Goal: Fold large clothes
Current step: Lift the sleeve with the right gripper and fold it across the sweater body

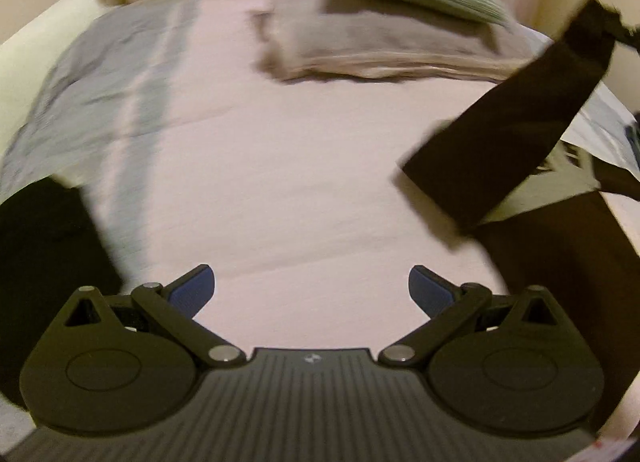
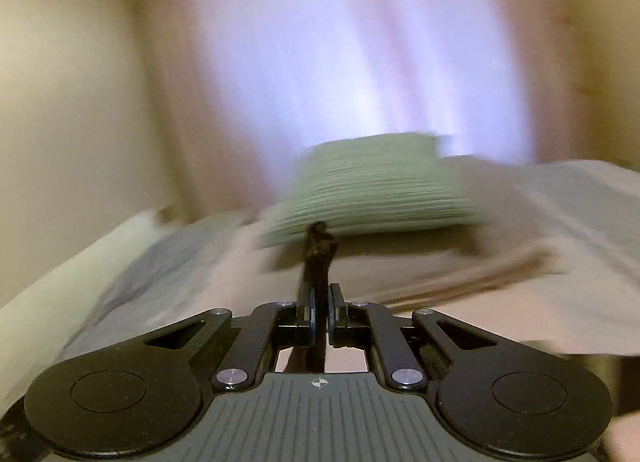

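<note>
Left gripper (image 1: 312, 294), jaws spread wide and holding nothing, hovers above the bare pink bed (image 1: 280, 182). To the right, a dark garment (image 1: 508, 134) hangs as a raised strip over the bed's right side. Right gripper (image 2: 320, 302), jaws closed on a bunched edge of the dark garment, faces a far green pillow (image 2: 380, 186).

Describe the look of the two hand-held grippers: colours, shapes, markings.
Both match. The left hand-held gripper has a grey ribbed body with a small light emblem at its front edge, two round black discs at the sides, black linkage arms with silver pivot pins, and blue pads on the black fingers. The right hand-held gripper has the same build, with a crosshair-like mark. No cables or sleeves show.
</note>
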Motion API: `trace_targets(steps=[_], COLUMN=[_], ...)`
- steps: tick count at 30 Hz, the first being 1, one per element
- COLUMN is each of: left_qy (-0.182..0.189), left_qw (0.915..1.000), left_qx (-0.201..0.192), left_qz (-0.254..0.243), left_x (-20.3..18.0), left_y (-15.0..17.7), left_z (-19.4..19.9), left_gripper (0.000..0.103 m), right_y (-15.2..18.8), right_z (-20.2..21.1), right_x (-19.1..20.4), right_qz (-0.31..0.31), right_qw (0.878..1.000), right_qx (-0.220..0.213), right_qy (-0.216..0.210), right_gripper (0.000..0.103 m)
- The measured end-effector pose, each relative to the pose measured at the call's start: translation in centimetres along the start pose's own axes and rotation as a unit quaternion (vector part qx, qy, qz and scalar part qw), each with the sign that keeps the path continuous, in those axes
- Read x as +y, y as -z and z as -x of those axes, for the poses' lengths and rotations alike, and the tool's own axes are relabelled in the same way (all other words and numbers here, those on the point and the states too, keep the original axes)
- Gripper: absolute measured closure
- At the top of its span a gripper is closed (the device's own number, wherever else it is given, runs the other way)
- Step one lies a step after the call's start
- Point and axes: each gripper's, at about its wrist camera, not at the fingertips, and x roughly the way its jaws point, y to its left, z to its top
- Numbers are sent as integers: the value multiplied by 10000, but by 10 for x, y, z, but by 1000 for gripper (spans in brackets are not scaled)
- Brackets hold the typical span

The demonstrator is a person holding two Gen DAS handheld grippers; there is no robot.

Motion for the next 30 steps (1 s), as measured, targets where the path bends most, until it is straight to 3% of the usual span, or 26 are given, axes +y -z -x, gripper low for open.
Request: trace_targets(steps=[4,7,11,16,26,30], left_qy=[230,235,254,448,828,849], left_qw=[9994,9986,9972,9942,9849,9844], left_qx=[229,358,544,559,595,678], left_qz=[-149,-300,-440,-801,-1401,-1382], left_x=[-88,-137,-179,-208,-227,-216], left_y=[-19,-24,-29,-43,-57,-54], left_z=[-25,-41,-59,-81,-99,-99], left_gripper=[1,1,1,1,1,1], right_y=[43,78,99,106,122,117], right_z=[-4,-17,-12,4,30,22], right_x=[-129,-177,-213,-231,-227,-201], right_qz=[-1156,-1616,-2057,-2330,-2563,-1910], right_qw=[9882,9779,9683,9622,9492,9632], right_qx=[643,1064,1195,1166,1000,981], right_qy=[773,792,758,794,1527,1620], right_gripper=[101,101,101,101,101,101])
